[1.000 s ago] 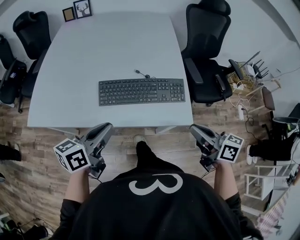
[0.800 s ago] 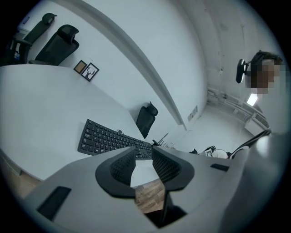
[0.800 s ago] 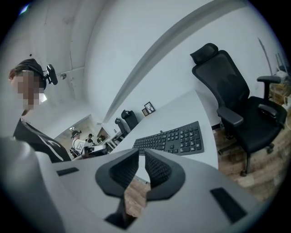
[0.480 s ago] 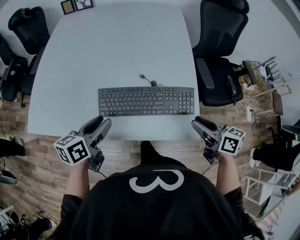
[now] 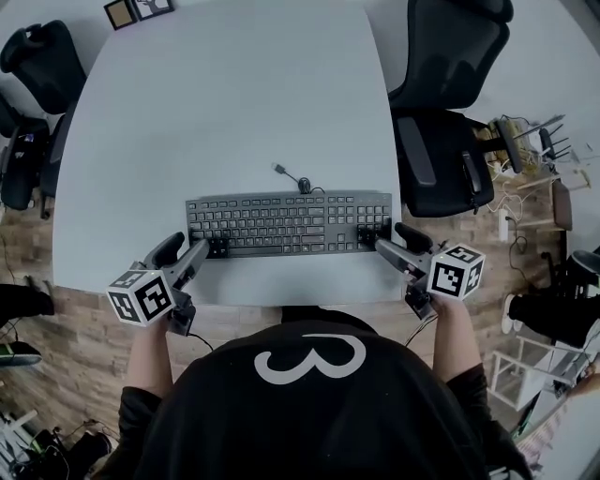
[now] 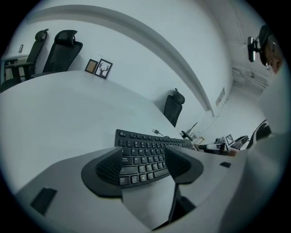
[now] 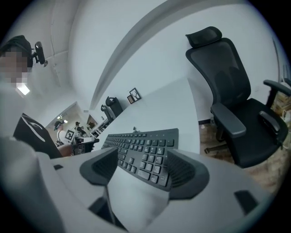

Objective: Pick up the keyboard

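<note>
A dark grey keyboard (image 5: 286, 223) lies flat near the front edge of the white table (image 5: 234, 103), its cable (image 5: 291, 176) curling behind it. My left gripper (image 5: 195, 248) is at the keyboard's front left corner and its jaws are opening. In the left gripper view that end of the keyboard (image 6: 145, 152) shows between the wide-spread pads, and neither pad presses on it. My right gripper (image 5: 389, 239) is at the front right corner, jaws opening too. The right end of the keyboard (image 7: 143, 150) sits between its pads, untouched.
A black office chair (image 5: 441, 141) stands close to the table's right side, and more chairs (image 5: 37, 66) are at the left. Two small picture frames (image 5: 131, 11) lean at the table's far left corner. Cluttered gear and cables (image 5: 511, 150) lie on the floor to the right.
Both grippers have come forward and down from in front of the table to the keyboard's two front corners. Their jaws, shut before, now stand spread wide.
</note>
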